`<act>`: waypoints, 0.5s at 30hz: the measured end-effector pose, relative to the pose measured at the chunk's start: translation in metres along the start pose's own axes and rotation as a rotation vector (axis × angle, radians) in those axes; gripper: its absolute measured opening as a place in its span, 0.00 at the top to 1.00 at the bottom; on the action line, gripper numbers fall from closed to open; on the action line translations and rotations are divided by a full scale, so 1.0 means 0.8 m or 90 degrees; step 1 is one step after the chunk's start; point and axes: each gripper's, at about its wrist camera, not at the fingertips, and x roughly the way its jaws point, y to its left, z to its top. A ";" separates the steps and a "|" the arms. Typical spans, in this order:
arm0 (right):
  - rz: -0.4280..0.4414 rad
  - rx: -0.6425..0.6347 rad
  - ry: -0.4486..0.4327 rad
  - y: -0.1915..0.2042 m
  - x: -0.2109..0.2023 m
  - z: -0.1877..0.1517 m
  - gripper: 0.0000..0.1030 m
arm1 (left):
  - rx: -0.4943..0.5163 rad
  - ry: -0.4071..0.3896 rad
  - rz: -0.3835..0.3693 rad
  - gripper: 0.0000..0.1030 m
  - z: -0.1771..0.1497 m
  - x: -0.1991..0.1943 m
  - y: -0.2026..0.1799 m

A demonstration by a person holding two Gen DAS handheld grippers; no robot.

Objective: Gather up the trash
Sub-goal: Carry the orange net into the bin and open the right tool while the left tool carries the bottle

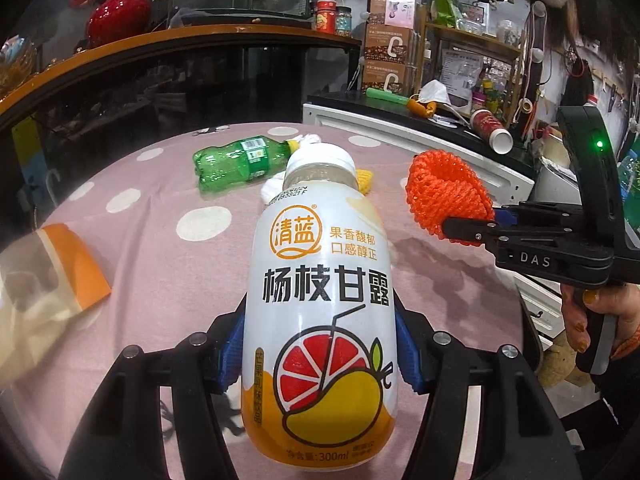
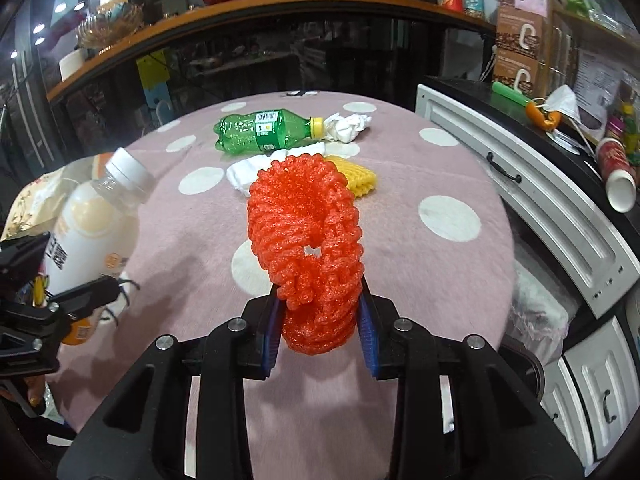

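My left gripper [image 1: 320,326] is shut on a white and orange juice bottle [image 1: 320,272], which tilts away from me above the pink dotted tablecloth [image 1: 160,260]. From the right wrist view the same bottle [image 2: 96,224] hangs at the left. My right gripper [image 2: 320,320] is shut on a red-orange foam fruit net [image 2: 304,232], its blue pads pressing both sides. The net [image 1: 444,188] shows again at the right, lifted off the cloth. On the table lie a green plastic bottle [image 2: 264,128], crumpled white tissues [image 2: 348,126] and a yellow foam net [image 2: 360,180].
A tan and orange bag [image 1: 48,280] stands open at the table's left edge. To the right, a white cabinet [image 2: 560,232] with a black top holds clutter and a tipped paper cup [image 2: 618,180]. A dark glass counter [image 2: 280,60] runs behind the table.
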 end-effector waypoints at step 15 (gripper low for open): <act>-0.023 0.054 -0.030 -0.040 -0.087 -0.082 0.68 | 0.032 -0.015 -0.070 0.41 -0.024 -0.015 -0.100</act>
